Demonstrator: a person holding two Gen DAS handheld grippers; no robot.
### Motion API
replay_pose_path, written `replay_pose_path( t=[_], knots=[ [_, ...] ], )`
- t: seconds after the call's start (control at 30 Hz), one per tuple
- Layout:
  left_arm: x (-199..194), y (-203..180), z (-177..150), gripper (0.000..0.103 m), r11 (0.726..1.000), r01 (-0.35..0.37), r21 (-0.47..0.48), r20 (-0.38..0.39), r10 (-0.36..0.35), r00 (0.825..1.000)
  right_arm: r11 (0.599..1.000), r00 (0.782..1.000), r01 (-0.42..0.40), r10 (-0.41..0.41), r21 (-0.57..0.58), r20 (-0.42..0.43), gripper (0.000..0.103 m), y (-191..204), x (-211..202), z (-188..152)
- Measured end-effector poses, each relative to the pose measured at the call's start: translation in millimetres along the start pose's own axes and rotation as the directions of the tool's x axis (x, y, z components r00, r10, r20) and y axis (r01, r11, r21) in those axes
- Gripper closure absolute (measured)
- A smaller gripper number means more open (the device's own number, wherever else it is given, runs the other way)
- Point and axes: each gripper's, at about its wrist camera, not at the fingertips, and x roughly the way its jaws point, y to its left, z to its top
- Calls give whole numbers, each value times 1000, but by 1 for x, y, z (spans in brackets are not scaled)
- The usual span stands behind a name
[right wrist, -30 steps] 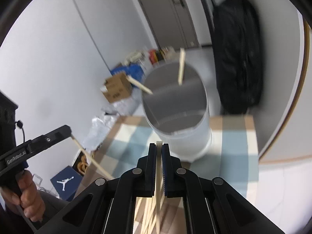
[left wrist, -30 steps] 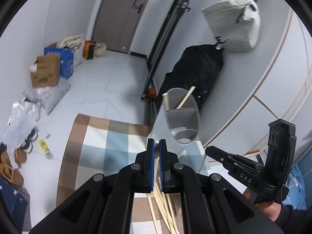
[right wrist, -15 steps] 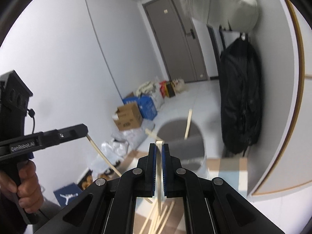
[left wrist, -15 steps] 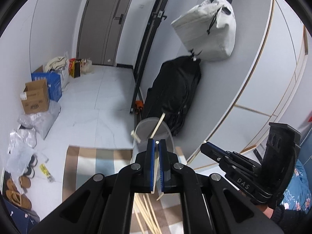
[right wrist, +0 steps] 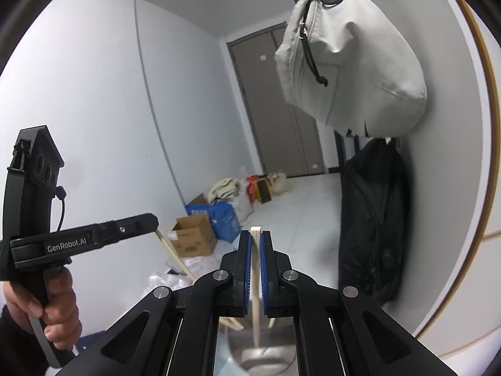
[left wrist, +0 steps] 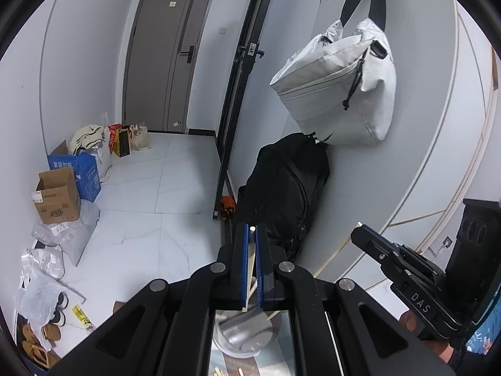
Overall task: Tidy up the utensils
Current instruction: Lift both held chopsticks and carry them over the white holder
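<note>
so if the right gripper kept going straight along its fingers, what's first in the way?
Nothing near. The right gripper, shut on a chopstick, points over open floor toward the cardboard box and blue box; depth is unclear.

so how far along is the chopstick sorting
Partly done: some chopsticks already stand in the holder. In hand: the left claw and right claw are each shut on one chopstick above the holder. Left: at least a few loose chopsticks lie beside it.
</note>
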Motion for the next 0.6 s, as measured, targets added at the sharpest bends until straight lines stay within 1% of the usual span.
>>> replay_pose_path(
  t=[0.1, 0.23, 0.33, 0.5, 0.6],
  knots=[
    [11, 1, 0, 103, 1000, -7, 11, -15, 7, 1000, 1000, 1000, 16, -16, -13, 2, 99, -8, 16, 4],
    [26, 3, -5, 103, 999, -28, 45, -35, 30, 999, 999, 1000, 24, -24, -28, 3, 99, -13, 31, 1],
    [38, 6, -8, 103, 998, -22, 50, -70, 25, 997, 999, 1000, 22, -22, -27, -4, 99, -16, 40, -4],
    [52, 8, -12, 103, 998, -22, 67, -98, 28, 995, 999, 1000, 18, -19, -48, -22, 99, -18, 54, -17],
    [60, 11, -17, 103, 998, 2, 61, -125, 5, 992, 998, 999, 10, -13, -67, -44, 99, -17, 62, -27]
  ],
)
